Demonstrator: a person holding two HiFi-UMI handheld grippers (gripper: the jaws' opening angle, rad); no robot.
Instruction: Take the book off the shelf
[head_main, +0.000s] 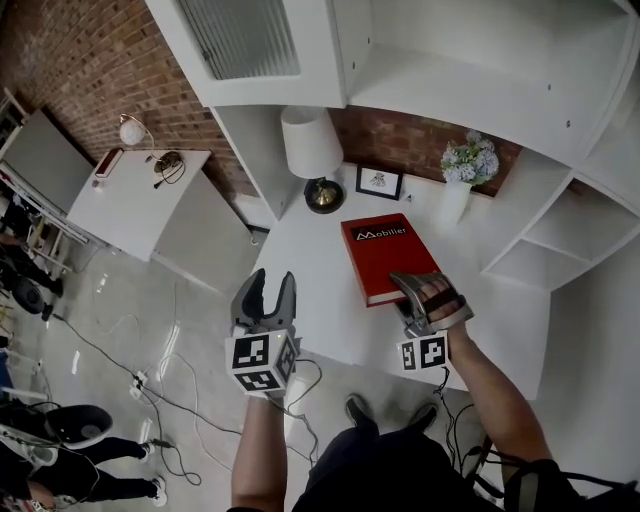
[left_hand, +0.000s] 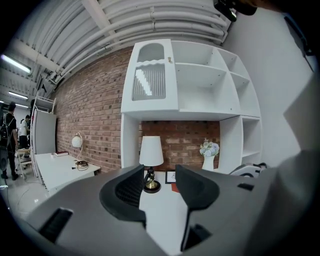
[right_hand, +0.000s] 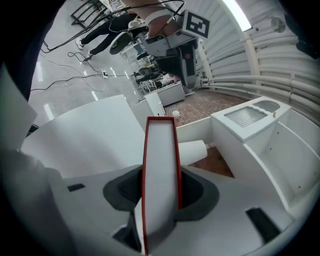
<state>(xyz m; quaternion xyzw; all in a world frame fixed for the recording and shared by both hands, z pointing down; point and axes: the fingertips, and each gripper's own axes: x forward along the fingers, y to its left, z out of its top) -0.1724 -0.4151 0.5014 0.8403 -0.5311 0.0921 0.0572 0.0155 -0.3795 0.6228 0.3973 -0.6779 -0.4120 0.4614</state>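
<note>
**Book clamped at its near edge, over the desk**

Head view: The red book (head_main: 385, 255) lies flat, cover up, over the white desk (head_main: 320, 310), below the shelves and well clear of them. The right gripper (head_main: 415, 292) is closed on its near edge, one jaw above the cover and one below (probably chosen because that edge is the one within reach). The left gripper (head_main: 268, 285) hangs beside the desk's front edge with its jaws apart and nothing between them, evidently held in reserve. Whether the book rests on the desk or is held just above it cannot be determined here.

Left gripper view: The jaws stand well apart. Only the lamp (left_hand: 151, 152) and a small picture frame (left_hand: 171, 176) show through the gap, far off. Just a sliver of red is visible.

Right gripper view: Both pads press against the book, with its page edge running between them. The cover and title are hidden.
</note>
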